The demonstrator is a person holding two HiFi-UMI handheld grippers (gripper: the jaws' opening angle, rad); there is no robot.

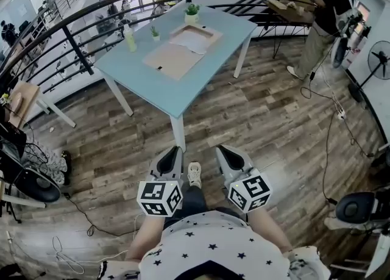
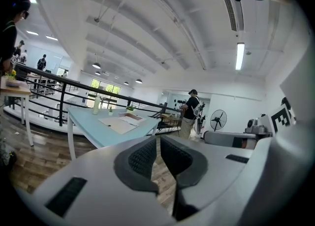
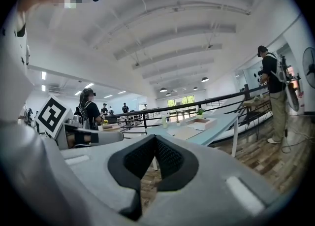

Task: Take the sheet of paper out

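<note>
A white sheet of paper (image 1: 194, 42) lies in a shallow open cardboard box (image 1: 210, 31) on the light blue table (image 1: 155, 83), far ahead of me. A flat brown lid (image 1: 173, 60) lies beside the box. My left gripper (image 1: 173, 152) and right gripper (image 1: 225, 150) hang low by my body over the wooden floor, well short of the table. Both are shut with nothing between the pads. The table (image 2: 98, 129) with the box (image 2: 129, 118) shows past the left gripper (image 2: 158, 140). The box (image 3: 203, 122) shows beyond the right gripper (image 3: 155, 139).
On the table stand a pale bottle (image 1: 130, 38) and two small potted plants (image 1: 192, 11). A black railing (image 1: 73, 41) curves behind it. A person (image 1: 328, 19) stands at the back right by a fan (image 1: 379, 59). Cables (image 1: 332, 120) trail over the floor.
</note>
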